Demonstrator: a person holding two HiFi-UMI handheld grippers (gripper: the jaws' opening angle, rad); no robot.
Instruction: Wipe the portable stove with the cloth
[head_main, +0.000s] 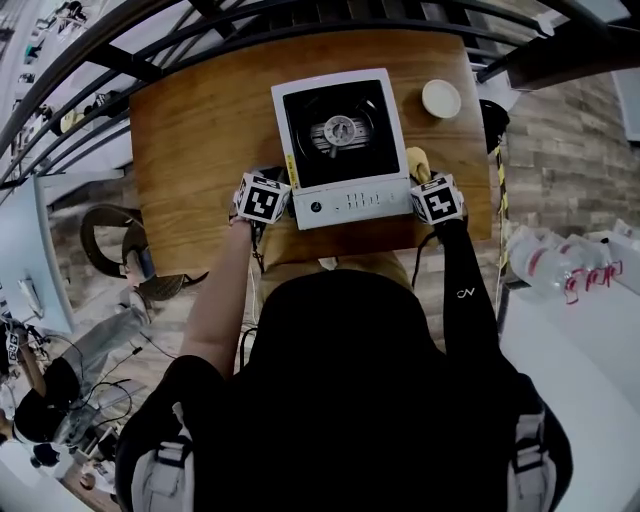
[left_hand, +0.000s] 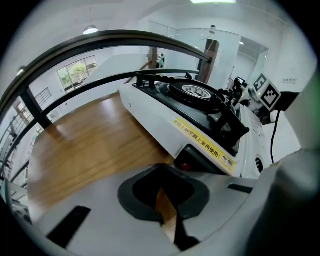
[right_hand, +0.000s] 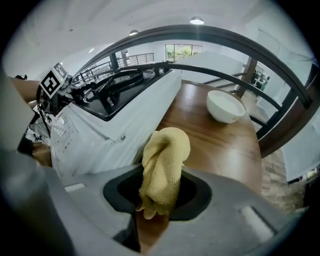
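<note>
Wiping seems not yet begun: the portable stove (head_main: 338, 145) sits at the tabletop's (head_main: 200, 150) near edge, the right gripper (right_hand: 159, 202) pinches the yellow cloth (right_hand: 164, 165) just beside its right side, and the left gripper (left_hand: 167, 210) is closed and empty.

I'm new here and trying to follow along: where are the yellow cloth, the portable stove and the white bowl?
yellow cloth (right_hand: 165, 160): right gripper view, its bunched middle.
portable stove (head_main: 340, 131): head view, its central burner.
white bowl (head_main: 441, 98): head view, its inside.
</note>
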